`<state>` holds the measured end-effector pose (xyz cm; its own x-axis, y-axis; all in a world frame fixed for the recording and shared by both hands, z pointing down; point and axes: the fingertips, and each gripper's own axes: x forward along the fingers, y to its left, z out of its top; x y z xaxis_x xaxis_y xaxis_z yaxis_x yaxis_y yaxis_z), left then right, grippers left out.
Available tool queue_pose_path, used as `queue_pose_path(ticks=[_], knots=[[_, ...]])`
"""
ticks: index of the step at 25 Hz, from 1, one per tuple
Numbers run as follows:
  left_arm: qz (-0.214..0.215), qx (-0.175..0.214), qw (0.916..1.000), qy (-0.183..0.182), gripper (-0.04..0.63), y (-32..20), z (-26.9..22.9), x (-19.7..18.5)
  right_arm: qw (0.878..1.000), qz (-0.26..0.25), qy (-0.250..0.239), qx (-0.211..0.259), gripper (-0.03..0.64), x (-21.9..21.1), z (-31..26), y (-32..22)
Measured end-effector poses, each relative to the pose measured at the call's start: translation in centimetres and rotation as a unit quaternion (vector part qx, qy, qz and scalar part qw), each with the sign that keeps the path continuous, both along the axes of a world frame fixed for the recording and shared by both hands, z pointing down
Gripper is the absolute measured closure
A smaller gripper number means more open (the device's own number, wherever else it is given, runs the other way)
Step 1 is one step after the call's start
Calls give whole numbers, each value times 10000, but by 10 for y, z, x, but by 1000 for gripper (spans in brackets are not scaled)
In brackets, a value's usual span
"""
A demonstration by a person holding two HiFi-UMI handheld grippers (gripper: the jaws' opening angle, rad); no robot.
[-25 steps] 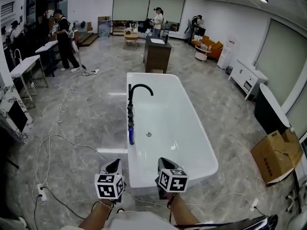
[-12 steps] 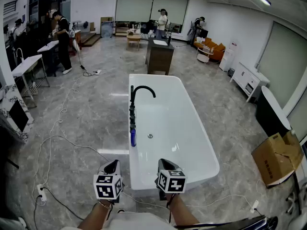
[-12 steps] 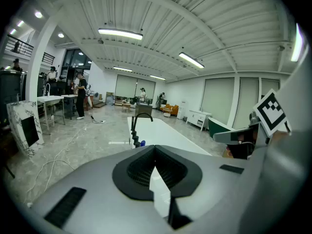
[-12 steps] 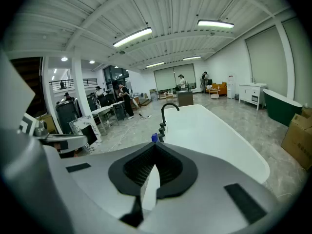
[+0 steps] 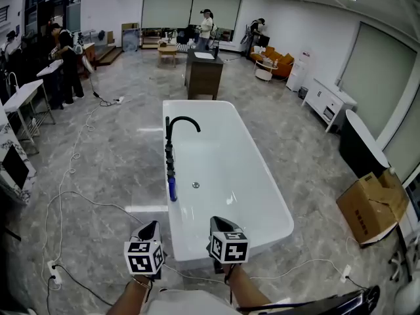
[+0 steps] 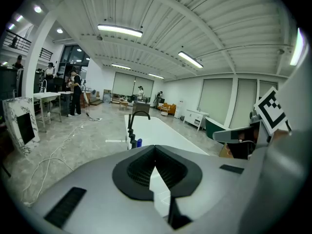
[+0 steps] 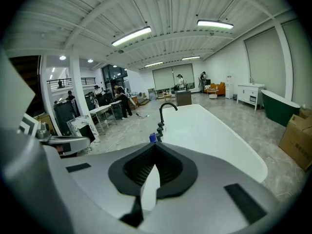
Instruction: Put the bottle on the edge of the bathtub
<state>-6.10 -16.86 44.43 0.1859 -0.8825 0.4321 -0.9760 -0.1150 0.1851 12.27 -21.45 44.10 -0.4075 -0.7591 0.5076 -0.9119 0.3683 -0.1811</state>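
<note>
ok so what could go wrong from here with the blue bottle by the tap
1. The blue bottle appears to stand on the narrow bathtub rim right beside the black faucet fittings; a clumsy reach could tip it into the tub.
2. The left gripper and right gripper both have shut fingers, so either must open first or it may just shove the bottle.
3. Cables trail over the floor beside the tub, a possible trip hazard.

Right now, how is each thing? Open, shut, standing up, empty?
bathtub: empty, no water visible.
faucet: off, nothing running.
bottle: upright on the bathtub's rim, beside the faucet.
left gripper: jaws shut, holding nothing.
right gripper: jaws shut, holding nothing.
</note>
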Motion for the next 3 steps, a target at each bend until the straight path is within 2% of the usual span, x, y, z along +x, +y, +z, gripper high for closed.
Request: queue_pose_path(ticks=[3], knots=[[41,36,10000,12,578,-5,0,0,10000,39,17,43,592,1,-1,-3]])
